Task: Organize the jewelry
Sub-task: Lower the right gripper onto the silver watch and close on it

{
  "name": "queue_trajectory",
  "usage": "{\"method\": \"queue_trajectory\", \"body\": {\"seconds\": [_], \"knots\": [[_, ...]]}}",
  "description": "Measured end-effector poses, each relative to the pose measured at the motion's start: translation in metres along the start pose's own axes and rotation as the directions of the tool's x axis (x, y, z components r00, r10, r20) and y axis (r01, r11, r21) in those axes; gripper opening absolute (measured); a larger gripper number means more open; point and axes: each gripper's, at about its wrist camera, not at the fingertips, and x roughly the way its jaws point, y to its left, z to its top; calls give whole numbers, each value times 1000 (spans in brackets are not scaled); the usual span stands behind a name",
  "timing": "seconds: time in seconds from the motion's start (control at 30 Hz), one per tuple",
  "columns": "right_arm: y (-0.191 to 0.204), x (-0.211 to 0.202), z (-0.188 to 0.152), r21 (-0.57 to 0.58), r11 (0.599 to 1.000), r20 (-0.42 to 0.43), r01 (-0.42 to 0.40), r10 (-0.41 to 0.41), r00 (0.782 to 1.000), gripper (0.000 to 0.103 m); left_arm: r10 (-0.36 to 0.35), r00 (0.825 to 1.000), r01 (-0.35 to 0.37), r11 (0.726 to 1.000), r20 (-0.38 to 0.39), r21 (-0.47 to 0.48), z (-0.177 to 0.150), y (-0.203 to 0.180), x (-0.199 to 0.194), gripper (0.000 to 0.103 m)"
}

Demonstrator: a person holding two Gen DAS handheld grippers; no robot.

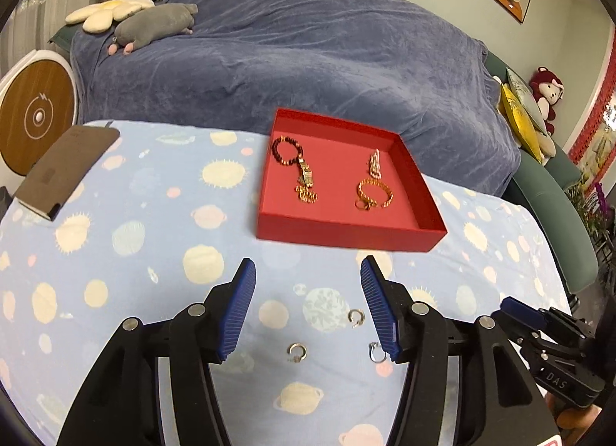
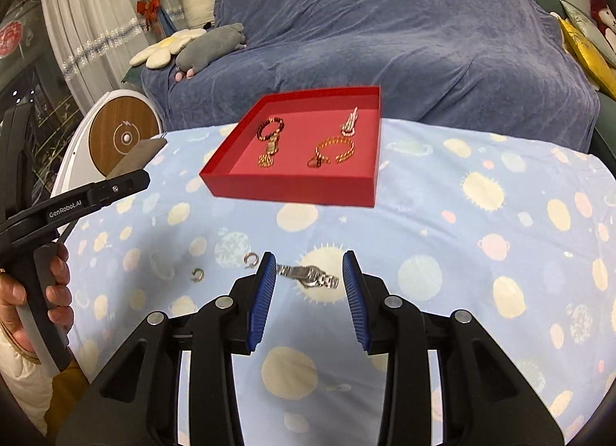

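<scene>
Now your right gripper [image 2: 309,270] is hovering, fingers apart and empty, over the silver watch [image 2: 308,275], lying crosswise between them.

The left gripper [image 2: 131,184], at nine o'clock in the right wrist view, bore "GenRobot.AI" in white. The right gripper [image 1: 518,309], at four o'clock in the left wrist view, read "DAS".

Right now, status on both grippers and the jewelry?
Left gripper open, empty. Right gripper open over the silver watch, not gripping. Three small rings loose on the cloth; bracelets already in the red tray. Nothing in the way.
</scene>
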Motion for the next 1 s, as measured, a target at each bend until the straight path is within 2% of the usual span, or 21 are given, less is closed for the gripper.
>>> {"method": "queue_trajectory", "body": {"seconds": [0.2, 0.33, 0.5, 0.6, 0.73, 0.83, 1.0], "knots": [[9, 49, -12, -121, 992, -79, 21, -31, 996, 35, 25, 998, -23, 999, -61, 35, -22, 8, 20, 55], [8, 73, -14, -138, 990, -108, 10, -25, 994, 35, 25, 995, -23, 999, -95, 25, -32, 19, 29, 55], [15, 87, -12, -167, 986, -107, 19, -38, 994, 35, 34, 993, -27, 998, -117, 60, -41, 18, 37, 55], [16, 91, -9, -179, 984, -96, 25, -42, 994, 44, 29, 990, -21, 998, -136, 58, -44, 20, 40, 55], [12, 97, -11, -169, 986, -120, 13, -34, 992, 44, 18, 988, -10, 999, -155, 53, -47, 22, 43, 55], [11, 94, -13, -161, 987, -133, -3, -19, 991, 39, 10, 988, -2, 998, -157, 55, -49, 21, 42, 55], [15, 90, -18, -174, 985, -160, -23, -5, 987, 23, 1, 986, 10, 998, -166, 64, -52, 18, 43, 55]]}}
